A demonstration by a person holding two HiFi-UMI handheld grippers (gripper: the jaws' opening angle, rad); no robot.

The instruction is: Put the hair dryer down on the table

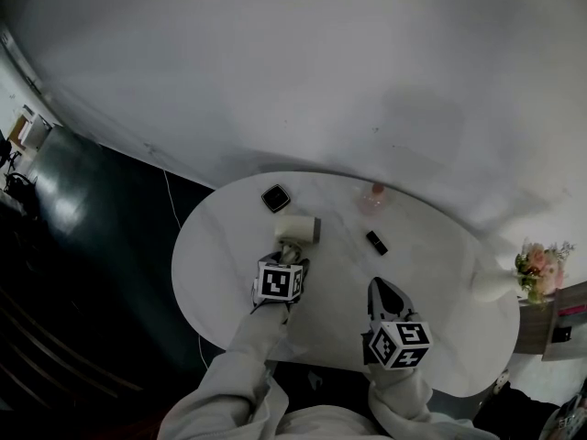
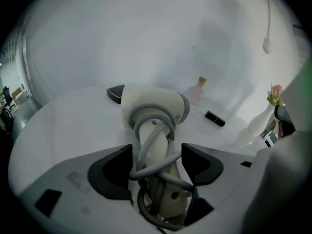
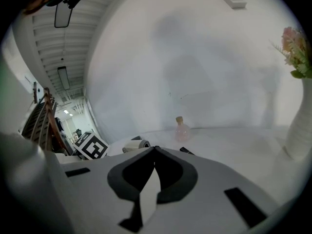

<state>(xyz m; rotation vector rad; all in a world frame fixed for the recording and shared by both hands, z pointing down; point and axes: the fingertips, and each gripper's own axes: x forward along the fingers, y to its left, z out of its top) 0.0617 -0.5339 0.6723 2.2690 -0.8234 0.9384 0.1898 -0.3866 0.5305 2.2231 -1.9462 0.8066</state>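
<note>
- Left gripper (image 2: 157, 152): jaws are spread wide. The two dark pads (image 2: 109, 172) stand on either side of the hair dryer handle, and neither visibly presses on it. A narrow gap shows on each side in the left gripper view.
- Hair dryer (image 1: 298, 230): lies on the white oval table (image 1: 220, 246), left of centre in the head view and directly above the left gripper's marker cube (image 1: 280, 280). The barrel points toward the right of the frame. The handle runs down toward the gripper.
- Cord (image 2: 161, 135): grey, wound in several loops around the handle. The loops sit between the left jaws, low at centre in the left gripper view.
- Right gripper (image 3: 155, 150): jaws are closed, tips meeting, with nothing between them. In the head view it sits at lower centre-right, over the near edge of the table and well apart from the hair dryer.
- Black square item (image 1: 275, 197): flat on the table just above the hair dryer, toward the far edge.
- Pink bottle (image 1: 372, 198): upright near the far edge of the table, to the upper right of the hair dryer.
- Small black oblong item (image 1: 376, 242): lies flat between the bottle and the right gripper.
- White vase (image 1: 500, 287): stands at the right edge of the table and holds pink flowers (image 1: 537, 264).
- Sleeves (image 1: 248, 374): light-coloured, they enter from the bottom of the head view and reach to both grippers.
</note>
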